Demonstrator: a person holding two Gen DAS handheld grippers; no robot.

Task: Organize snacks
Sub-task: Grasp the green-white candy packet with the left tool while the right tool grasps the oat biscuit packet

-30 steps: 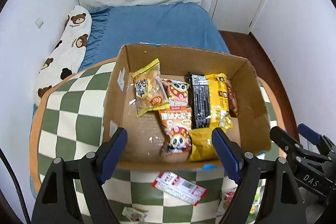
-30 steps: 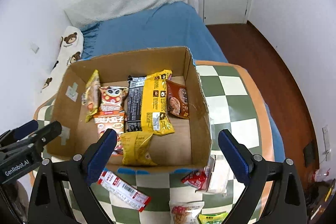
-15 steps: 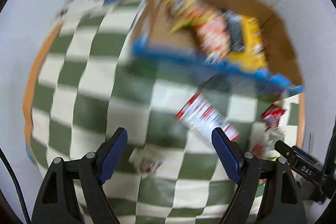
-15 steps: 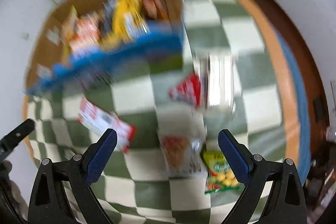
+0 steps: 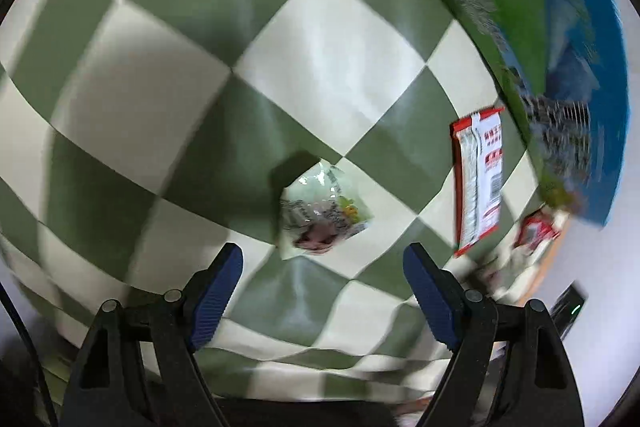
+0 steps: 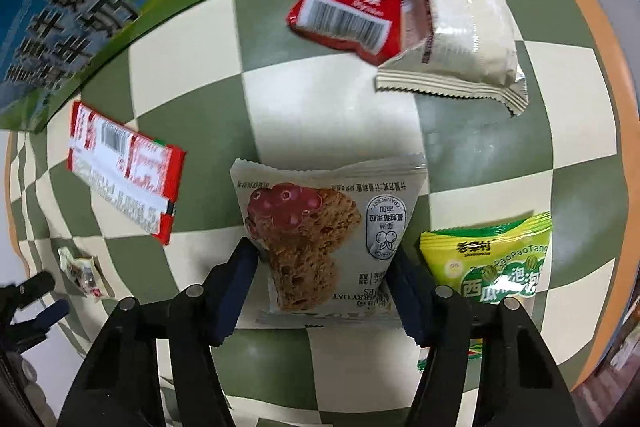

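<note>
My left gripper [image 5: 322, 285] is open just above a small pale snack packet [image 5: 322, 217] lying on the green-and-white checkered tablecloth [image 5: 208, 39]. My right gripper [image 6: 326, 285] is open with its jaws either side of a grey cranberry oat cookie packet [image 6: 320, 247] lying flat on the cloth. A long red-and-white bar [image 6: 120, 167], also in the left wrist view [image 5: 478, 183], lies beside the snack box's printed outer wall [image 6: 80, 11], [image 5: 556, 67].
A red triangular packet [image 6: 352, 3] overlaps a beige wrapped cake [image 6: 464, 27] beyond the cookie packet. A yellow-green candy bag [image 6: 492, 267] lies right of the right gripper. The small pale packet [image 6: 84, 273] shows far left. The orange table edge [image 6: 592, 27] curves on the right.
Both grippers have swung down from looking into the box to close over the tablecloth. The right one now straddles the cookie packet; the left hovers at the small pale packet.
</note>
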